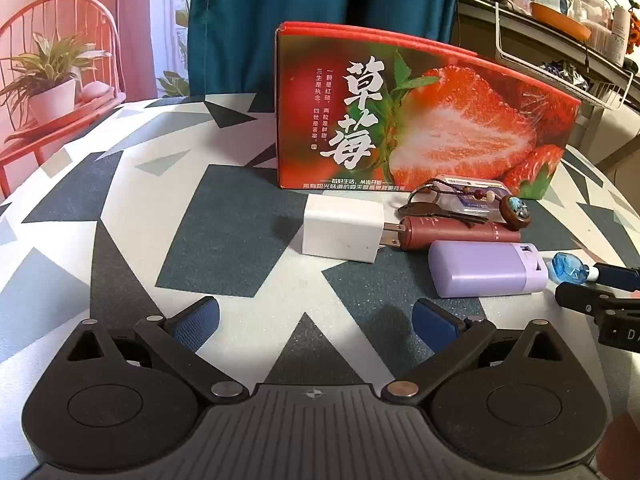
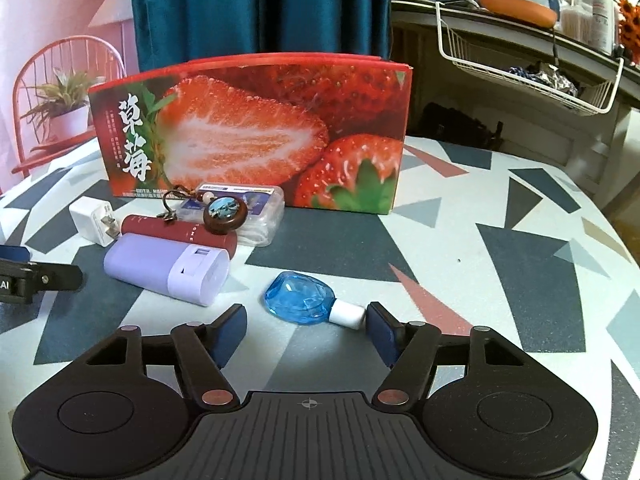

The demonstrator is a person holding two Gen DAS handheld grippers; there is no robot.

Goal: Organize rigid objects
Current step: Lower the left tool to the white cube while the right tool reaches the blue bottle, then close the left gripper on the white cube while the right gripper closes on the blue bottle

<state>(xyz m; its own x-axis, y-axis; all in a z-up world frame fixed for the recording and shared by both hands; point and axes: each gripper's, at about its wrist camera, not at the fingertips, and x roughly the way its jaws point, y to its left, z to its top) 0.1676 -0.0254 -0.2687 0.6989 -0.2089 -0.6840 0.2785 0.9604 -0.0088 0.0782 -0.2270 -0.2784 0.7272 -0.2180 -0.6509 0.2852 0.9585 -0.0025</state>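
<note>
Both claws rest low over the patterned table [image 1: 120,208]. Left claw [image 1: 316,324] stands apart, empty, the white charger [image 1: 342,226] ahead of it. Right claw [image 2: 306,326] is apart too, its right pad touching the white cap of the blue bottle [image 2: 302,298], which lies just ahead. Beyond, left of it, lie the purple case [image 2: 168,270], red tube [image 2: 180,232] and strawberry box [image 2: 256,132].
</note>
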